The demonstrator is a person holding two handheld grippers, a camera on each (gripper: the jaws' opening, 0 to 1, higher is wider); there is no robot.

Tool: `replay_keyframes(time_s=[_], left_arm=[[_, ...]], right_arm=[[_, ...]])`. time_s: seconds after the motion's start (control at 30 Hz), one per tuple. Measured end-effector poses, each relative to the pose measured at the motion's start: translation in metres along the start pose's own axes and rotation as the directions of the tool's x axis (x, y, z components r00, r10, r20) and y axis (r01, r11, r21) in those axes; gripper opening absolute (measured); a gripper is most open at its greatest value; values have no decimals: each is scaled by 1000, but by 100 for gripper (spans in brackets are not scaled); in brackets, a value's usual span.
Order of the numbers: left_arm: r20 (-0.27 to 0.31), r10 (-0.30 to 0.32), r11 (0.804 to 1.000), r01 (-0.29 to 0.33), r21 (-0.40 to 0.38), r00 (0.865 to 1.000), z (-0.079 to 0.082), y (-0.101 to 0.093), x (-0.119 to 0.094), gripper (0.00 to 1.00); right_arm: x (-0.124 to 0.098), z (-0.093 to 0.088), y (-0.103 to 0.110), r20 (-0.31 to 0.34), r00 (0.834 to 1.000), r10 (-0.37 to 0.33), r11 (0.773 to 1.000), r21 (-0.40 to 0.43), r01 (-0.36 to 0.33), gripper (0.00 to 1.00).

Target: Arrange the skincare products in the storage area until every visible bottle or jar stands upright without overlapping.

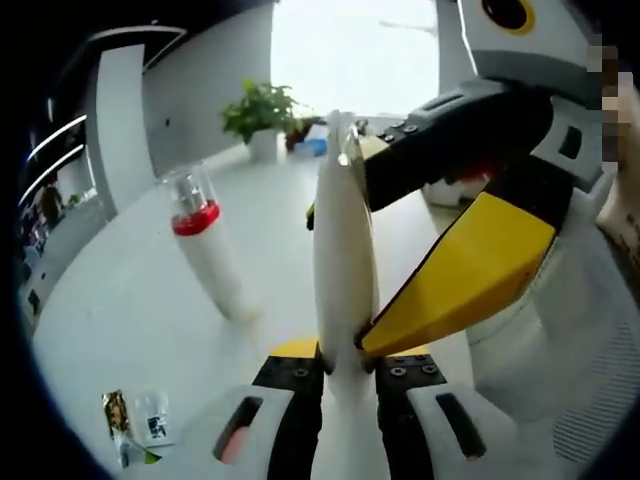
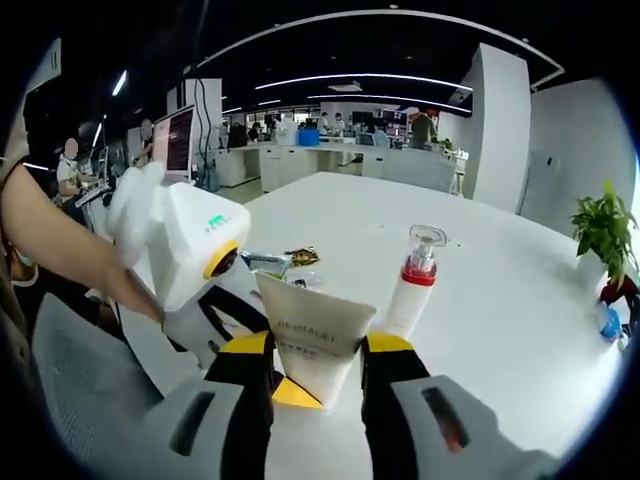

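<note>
A white squeeze tube (image 1: 343, 250) stands edge-on between my left gripper's (image 1: 345, 352) black and yellow jaws, which are shut on its lower end. My right gripper (image 1: 362, 250) comes in from the right, one jaw in front of the tube and one behind it. In the right gripper view the tube's flat crimped end (image 2: 315, 325) with printed lettering faces me, pinched between my right gripper's (image 2: 317, 348) yellow tips; the left gripper (image 2: 282, 388) holds it from below left. A white bottle with a red collar and clear cap (image 1: 205, 245) (image 2: 412, 290) stands upright on the white table (image 1: 120, 300).
Small sachets (image 1: 135, 425) (image 2: 290, 258) lie on the table near the edge. A potted plant (image 1: 260, 110) (image 2: 605, 230) stands at the far side. A grey mesh chair (image 2: 80, 380) and a person's arm (image 2: 60, 240) are at the left.
</note>
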State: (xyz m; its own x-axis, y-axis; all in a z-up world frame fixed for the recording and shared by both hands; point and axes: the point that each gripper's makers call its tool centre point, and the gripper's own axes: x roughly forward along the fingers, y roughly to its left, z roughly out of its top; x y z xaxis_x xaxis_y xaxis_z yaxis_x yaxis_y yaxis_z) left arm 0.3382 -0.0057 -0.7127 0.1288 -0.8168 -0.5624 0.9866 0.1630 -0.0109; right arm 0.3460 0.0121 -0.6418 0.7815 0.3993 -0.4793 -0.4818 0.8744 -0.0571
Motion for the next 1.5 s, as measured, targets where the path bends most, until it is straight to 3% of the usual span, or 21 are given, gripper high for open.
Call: replay_keyframes(time_s=[0.53,0.87,1.03,1.5], left_arm=[[12,-5,999,4,40,1000,1,3,1,16],[16,-5,999,4,40,1000,2,16,3,16],[19,-6,999,5,44,1000,3,24,4,16],[19,-6,998,4,58,1000,4,54,5,16]], right_arm=[[-5,5,-5,49,998,32,999,7,-33,38],[-15,-6,-17,81,996,35,997,70,-41,49],[-19,-17,-18,70,997,37,994,96,-44,57],[-31,-40,-22,48,999,18,989,144,-24,67]])
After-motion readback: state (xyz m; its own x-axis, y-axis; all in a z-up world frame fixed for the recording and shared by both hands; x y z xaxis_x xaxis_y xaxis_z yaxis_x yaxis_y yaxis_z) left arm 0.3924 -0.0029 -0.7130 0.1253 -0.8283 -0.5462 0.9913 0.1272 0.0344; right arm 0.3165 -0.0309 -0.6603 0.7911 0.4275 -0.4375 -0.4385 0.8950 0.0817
